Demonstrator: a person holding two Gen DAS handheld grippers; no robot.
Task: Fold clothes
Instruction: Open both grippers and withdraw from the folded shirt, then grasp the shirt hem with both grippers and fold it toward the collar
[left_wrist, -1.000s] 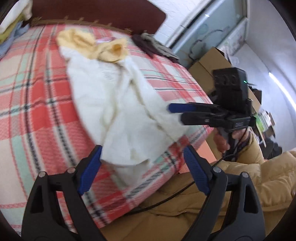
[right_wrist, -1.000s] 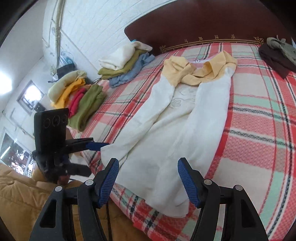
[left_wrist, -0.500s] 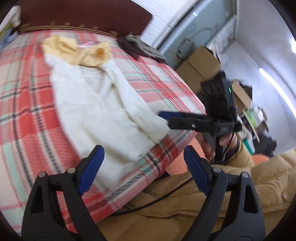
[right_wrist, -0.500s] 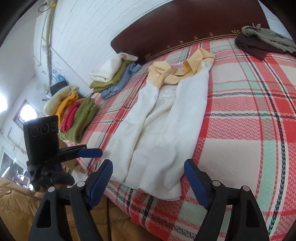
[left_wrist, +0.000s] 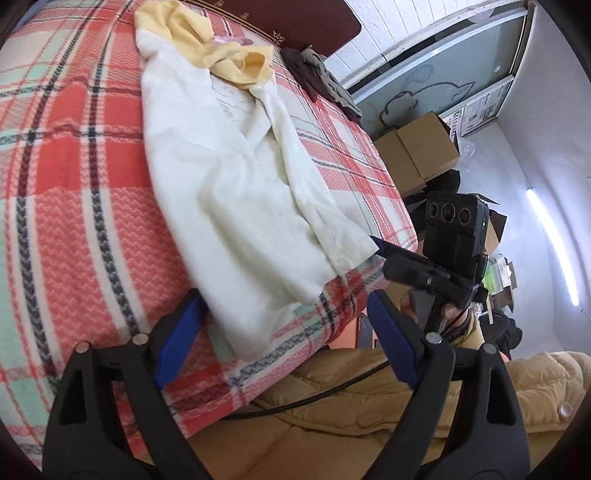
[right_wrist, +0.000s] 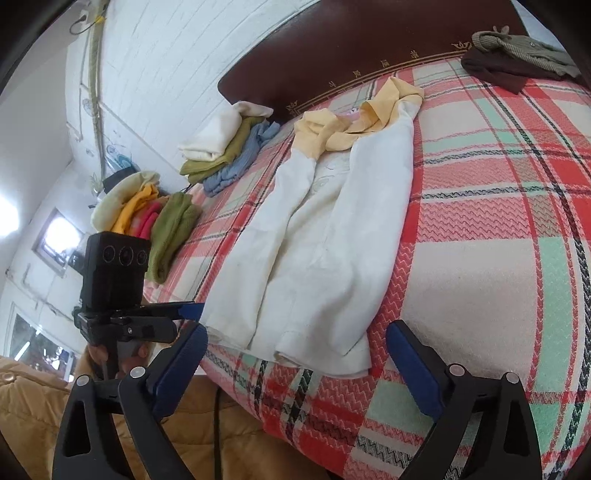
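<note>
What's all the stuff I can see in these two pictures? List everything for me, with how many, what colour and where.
Garment: one, cream with yellow hood, laid flat along the bed, hem at the near edge.
Blanket: one, red, mint and cream plaid, covering the bed.
Headboard: one, dark brown, far end of the bed.
Folded pile: one, cream, olive and blue, by the headboard.
Second pile: one, cream, yellow, pink and green, at the bed's left side.
Dark clothes: one heap, brown and grey-green, far right corner.
Cardboard boxes: several, brown, beside the bed.
Jacket: one, tan, on the person.
Left hand-held gripper: open, at the hem.
Right hand-held gripper: jaws opening, astride the hem.
</note>
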